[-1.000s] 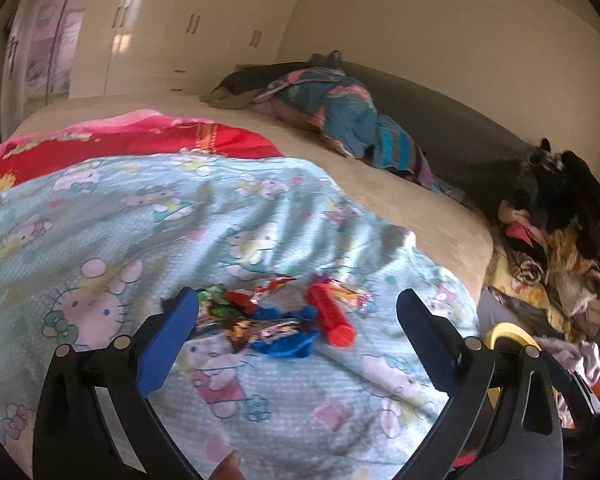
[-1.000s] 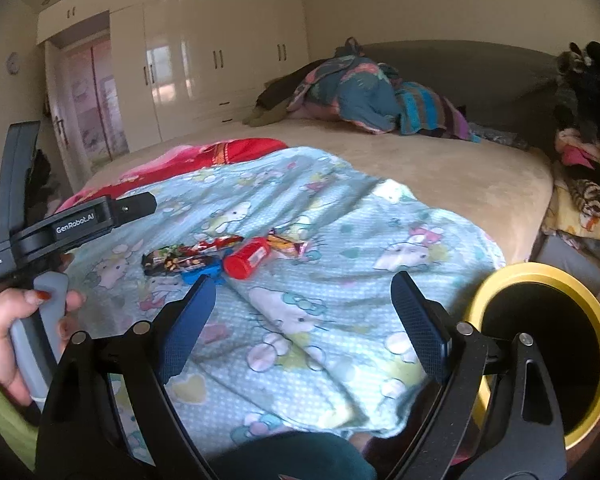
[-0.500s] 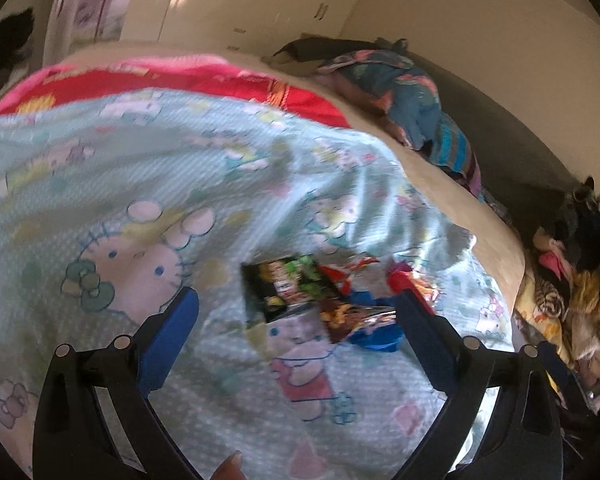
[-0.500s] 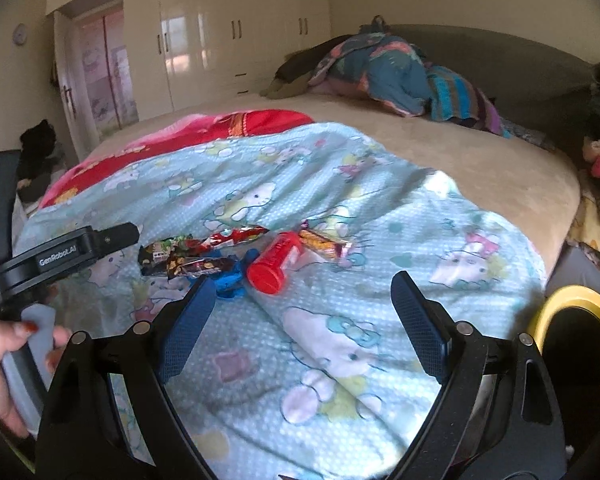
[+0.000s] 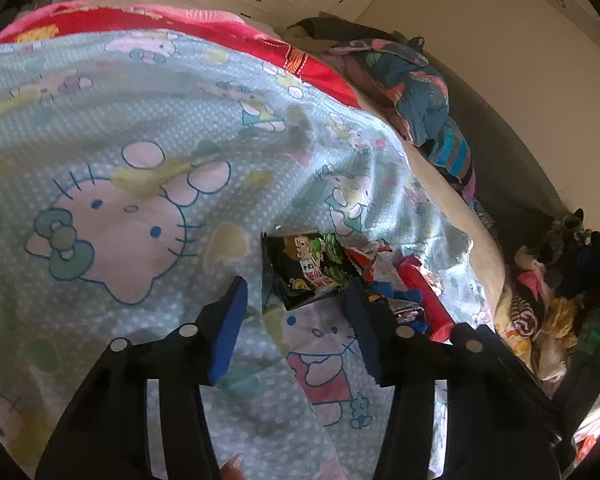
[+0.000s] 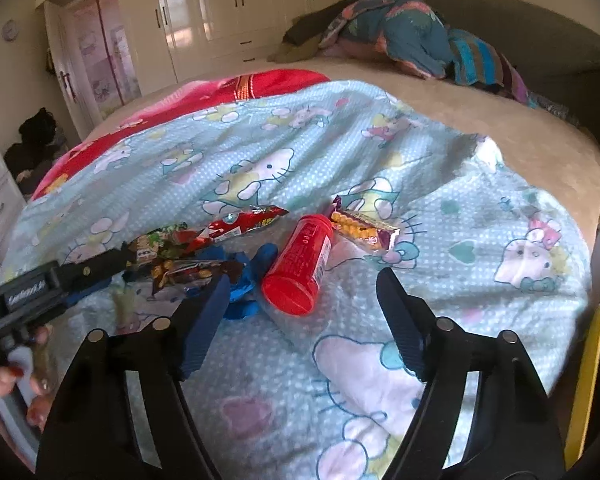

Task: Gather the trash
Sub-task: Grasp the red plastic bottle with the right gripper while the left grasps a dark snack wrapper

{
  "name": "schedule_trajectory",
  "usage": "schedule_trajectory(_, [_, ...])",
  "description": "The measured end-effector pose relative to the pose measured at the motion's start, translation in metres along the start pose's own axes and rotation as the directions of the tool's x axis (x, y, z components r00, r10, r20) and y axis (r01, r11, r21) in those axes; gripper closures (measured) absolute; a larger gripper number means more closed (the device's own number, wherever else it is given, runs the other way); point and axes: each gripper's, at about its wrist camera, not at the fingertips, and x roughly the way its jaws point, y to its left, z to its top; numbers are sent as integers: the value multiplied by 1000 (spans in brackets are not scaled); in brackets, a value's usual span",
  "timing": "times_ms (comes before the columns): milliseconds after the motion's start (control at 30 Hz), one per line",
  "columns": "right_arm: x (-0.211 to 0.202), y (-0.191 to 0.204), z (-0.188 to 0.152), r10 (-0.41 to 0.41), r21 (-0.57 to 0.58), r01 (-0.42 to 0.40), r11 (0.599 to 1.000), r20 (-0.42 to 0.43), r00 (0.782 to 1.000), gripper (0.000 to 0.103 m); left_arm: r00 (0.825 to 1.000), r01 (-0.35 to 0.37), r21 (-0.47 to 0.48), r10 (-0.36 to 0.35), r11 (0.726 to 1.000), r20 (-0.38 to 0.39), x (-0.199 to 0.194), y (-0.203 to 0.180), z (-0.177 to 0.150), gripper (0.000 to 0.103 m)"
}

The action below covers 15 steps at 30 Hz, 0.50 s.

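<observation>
Trash on the cartoon-print blanket point(image 6: 340, 148): red canister point(image 6: 300, 266) lying on its side, wrappers at its 9 and 2 o'clock. Left gripper point(image 5: 296, 300) angled down, jaws spread around the near edge of the dark cartoon wrapper point(image 5: 306, 266), touching nothing. Right gripper point(image 6: 300, 308) low, jaws spread wide (canister just ahead, at 12 o'clock). Only in the right view: yellow bin rim point(image 6: 588, 376) at 4 o'clock, left hand point(image 6: 8, 384) at 8.
</observation>
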Motion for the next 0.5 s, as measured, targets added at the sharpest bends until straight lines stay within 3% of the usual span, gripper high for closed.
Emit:
schedule_trajectory(367, [34,-9,5,17,55,-13,998,-69,997,49,997,72,-43,-73,996,-29,20,6,-4,64])
schedule_trajectory(500, [45,-10,-1,49,71,-41,997,-115,992,74,996,83,-54,-85,995,-30,26,9,-3,64])
